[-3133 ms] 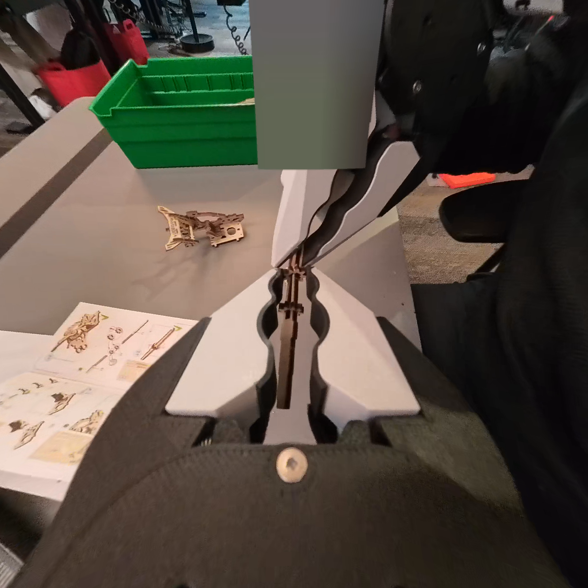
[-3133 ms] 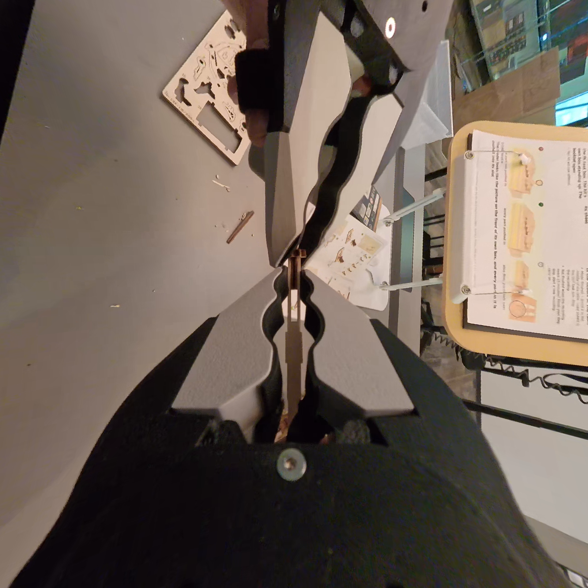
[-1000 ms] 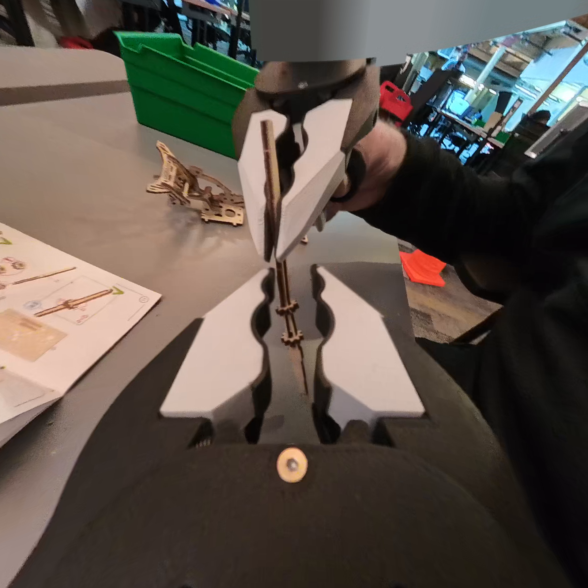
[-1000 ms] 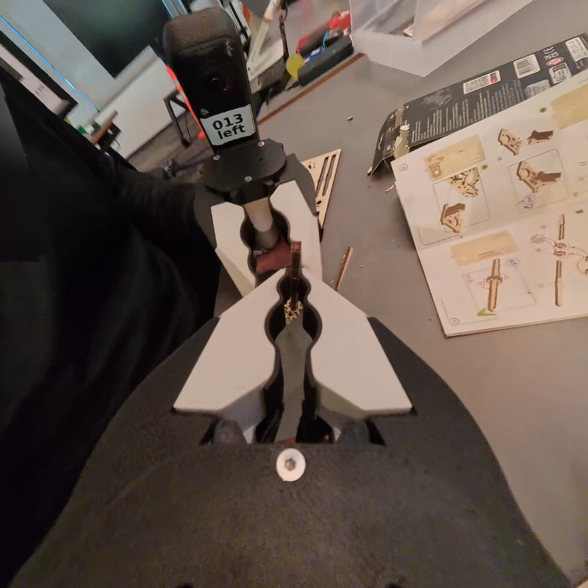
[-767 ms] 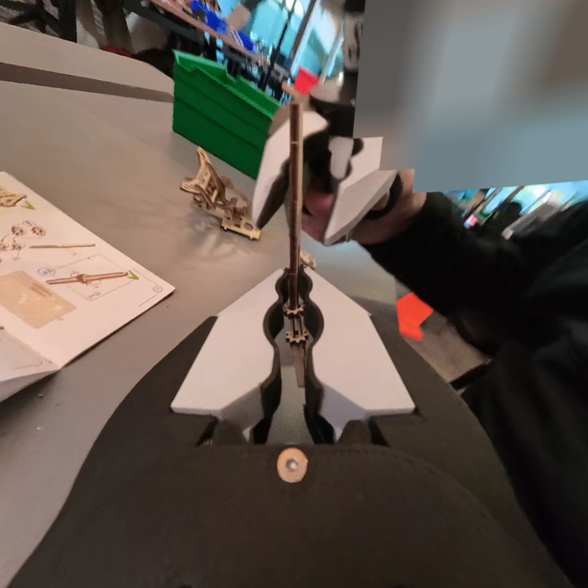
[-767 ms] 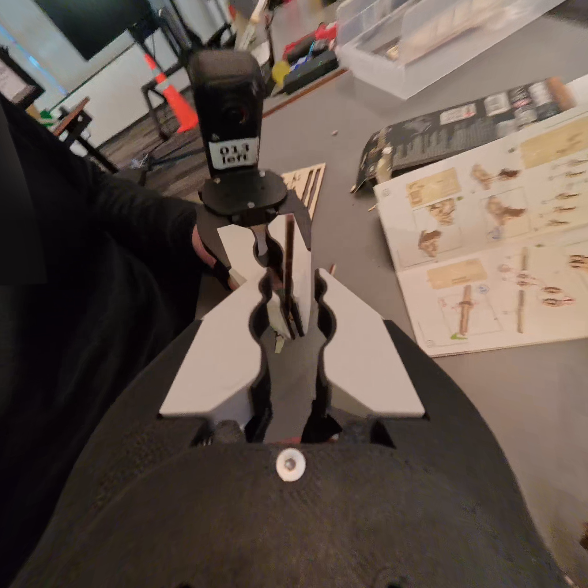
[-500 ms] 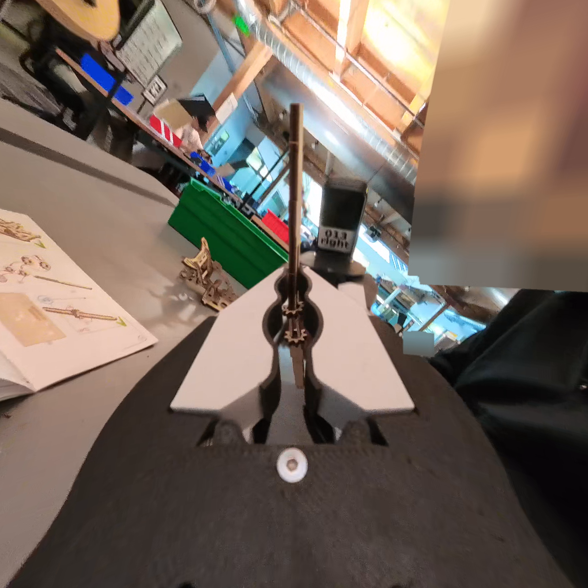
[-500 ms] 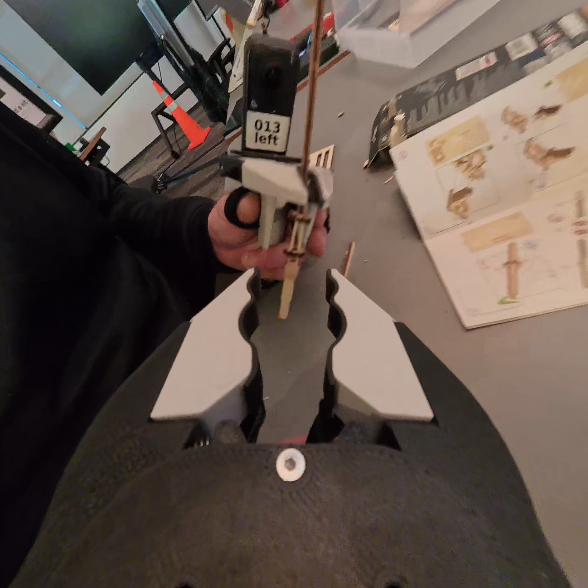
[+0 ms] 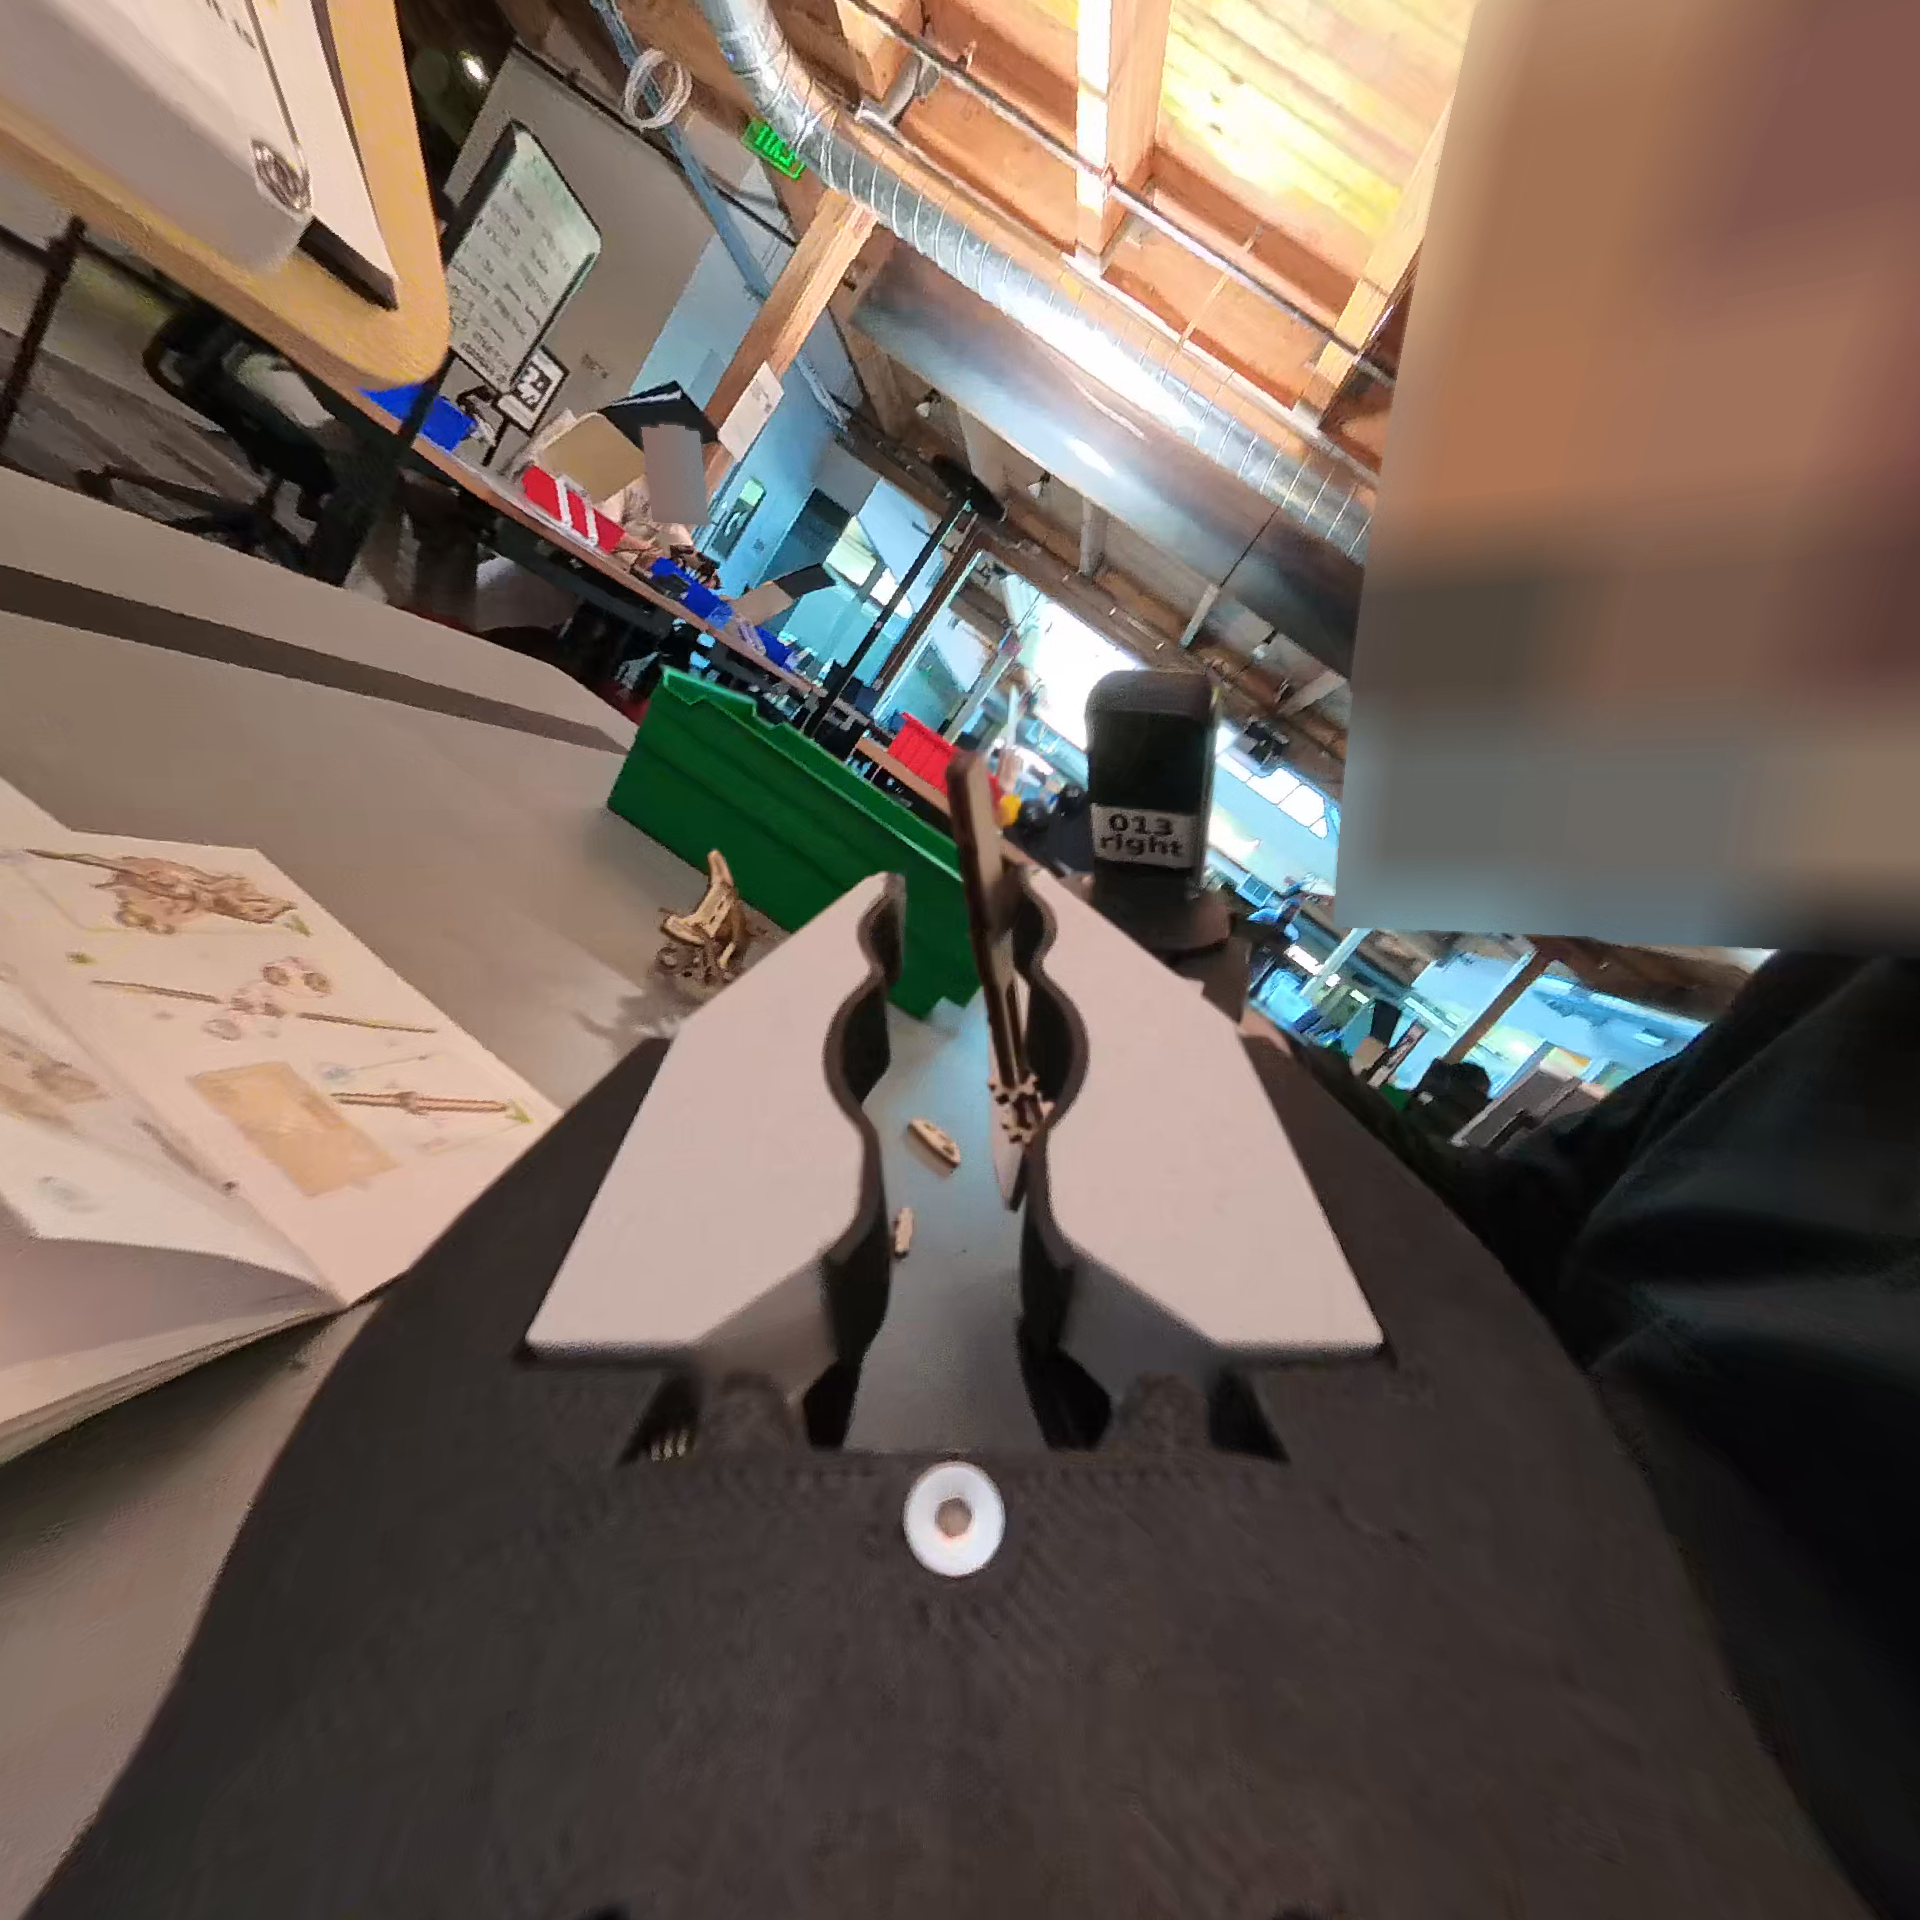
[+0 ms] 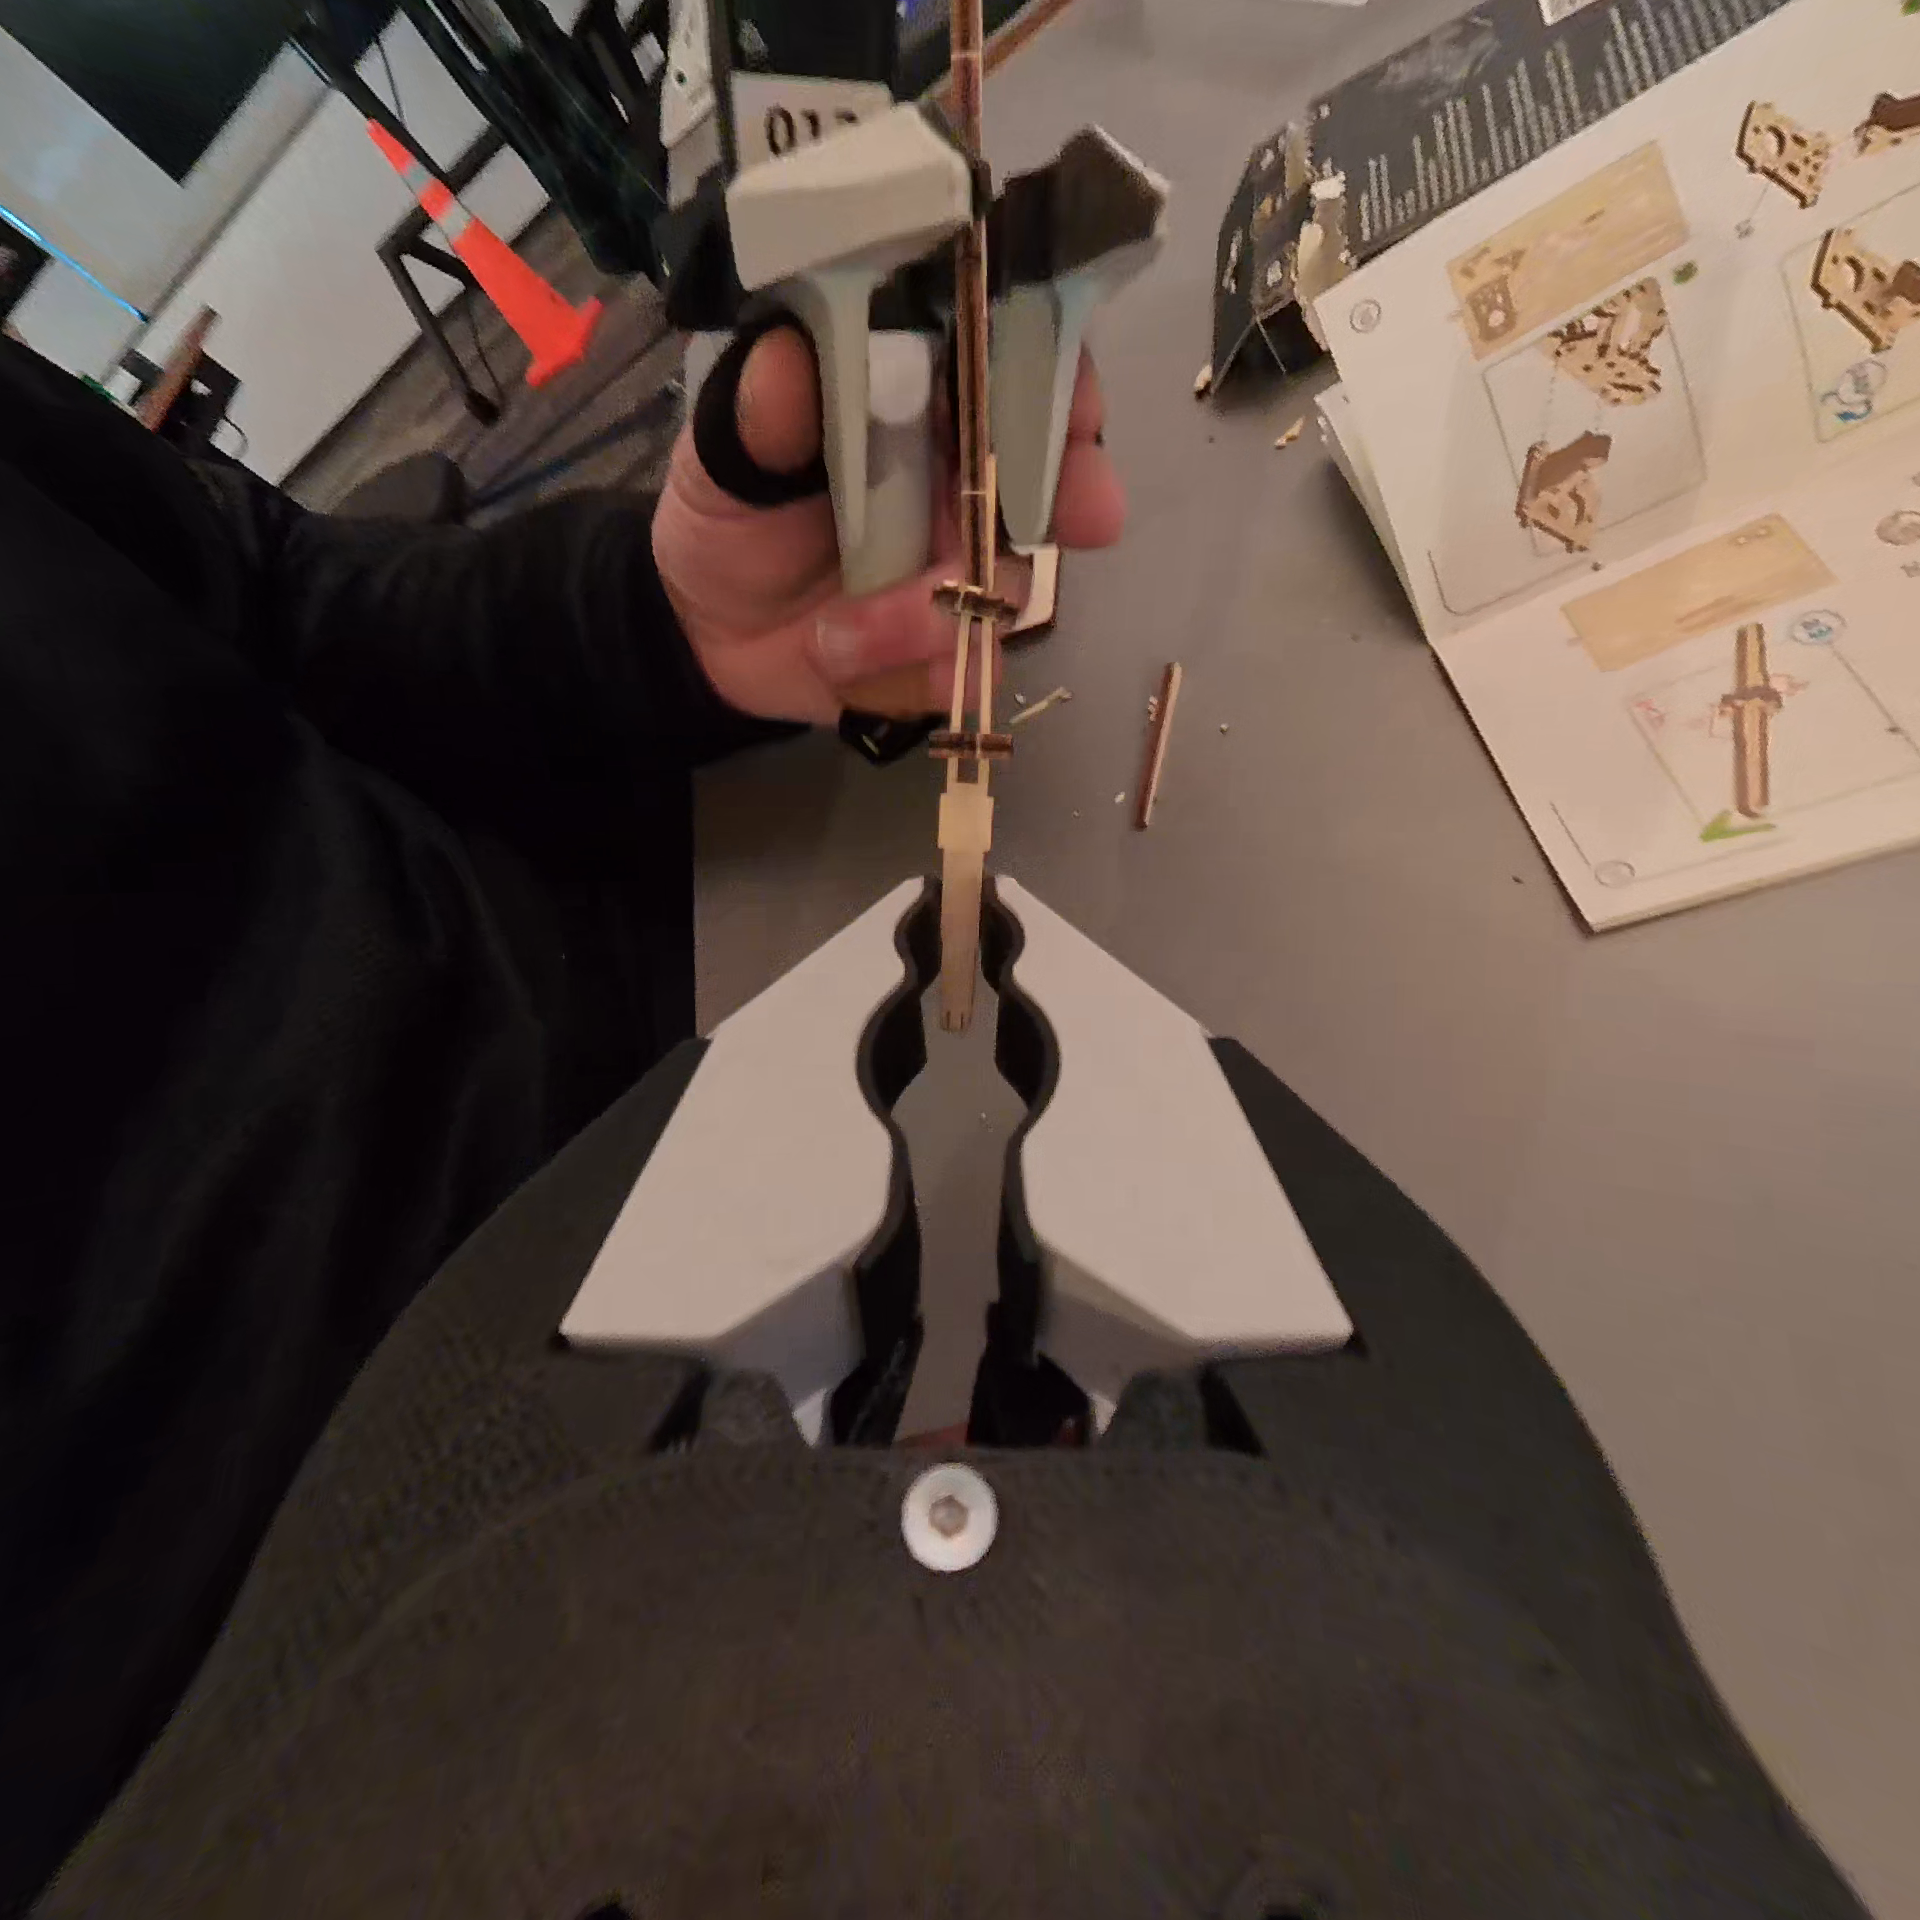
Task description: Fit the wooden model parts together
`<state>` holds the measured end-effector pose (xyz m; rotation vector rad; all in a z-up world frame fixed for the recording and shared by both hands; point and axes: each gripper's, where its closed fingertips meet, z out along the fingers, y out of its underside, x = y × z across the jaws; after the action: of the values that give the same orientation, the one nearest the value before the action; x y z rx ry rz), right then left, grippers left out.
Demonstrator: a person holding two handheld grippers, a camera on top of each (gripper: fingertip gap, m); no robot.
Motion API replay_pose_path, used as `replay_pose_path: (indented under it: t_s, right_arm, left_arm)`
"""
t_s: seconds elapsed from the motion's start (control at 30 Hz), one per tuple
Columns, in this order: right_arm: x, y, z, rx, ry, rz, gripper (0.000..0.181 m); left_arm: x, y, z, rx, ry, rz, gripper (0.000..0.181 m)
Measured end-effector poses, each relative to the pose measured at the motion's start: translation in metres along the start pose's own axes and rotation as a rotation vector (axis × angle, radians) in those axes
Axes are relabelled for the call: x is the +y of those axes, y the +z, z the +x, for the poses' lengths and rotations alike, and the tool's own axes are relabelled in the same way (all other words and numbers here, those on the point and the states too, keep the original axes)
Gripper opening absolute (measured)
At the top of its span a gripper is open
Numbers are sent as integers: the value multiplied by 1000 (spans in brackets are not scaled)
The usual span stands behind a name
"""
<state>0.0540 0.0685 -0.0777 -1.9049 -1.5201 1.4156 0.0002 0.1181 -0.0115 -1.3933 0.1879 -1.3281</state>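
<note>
Wooden axle [image 10: 966, 665] was seen leaning loose in spread left gripper [image 9: 951, 904], its tip between spread right gripper [image 10: 958, 896]; regrasp judged next before fitting.

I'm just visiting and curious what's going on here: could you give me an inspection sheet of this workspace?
Surface: grey table, dotted with wood crumbs.
Job's things: thin wooden rod carrying two small gears, running between both grippers; partly built wooden model standing by the green plastic bin.
Clutter: open instruction booklet, torn black cardboard box, loose brown stick.
Grippers: left gripper open, rod leaning on one finger; right gripper flanks the rod's pale end, grip unclear.
Cables: nothing seen.
Surroundings: orange traffic cone, timber ceiling.
</note>
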Motion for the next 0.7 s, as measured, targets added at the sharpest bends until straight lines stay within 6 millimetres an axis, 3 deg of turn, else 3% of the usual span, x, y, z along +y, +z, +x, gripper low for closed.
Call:
replay_pose_path:
  t_s: [0.13, 0.33, 0.7]
  right_arm:
    - [10, -9, 8, 75, -31, -70, 5]
    - [18, -13, 13, 135, -96, -121, 5]
    - [13, -18, 5, 101, -98, -39, 5]
  left_arm:
    - [0, -12, -5, -47, 10, -28, 7]
    - [7, -17, -3, -48, -28, -26, 5]
    - [14, -14, -7, -37, -215, 49, 3]
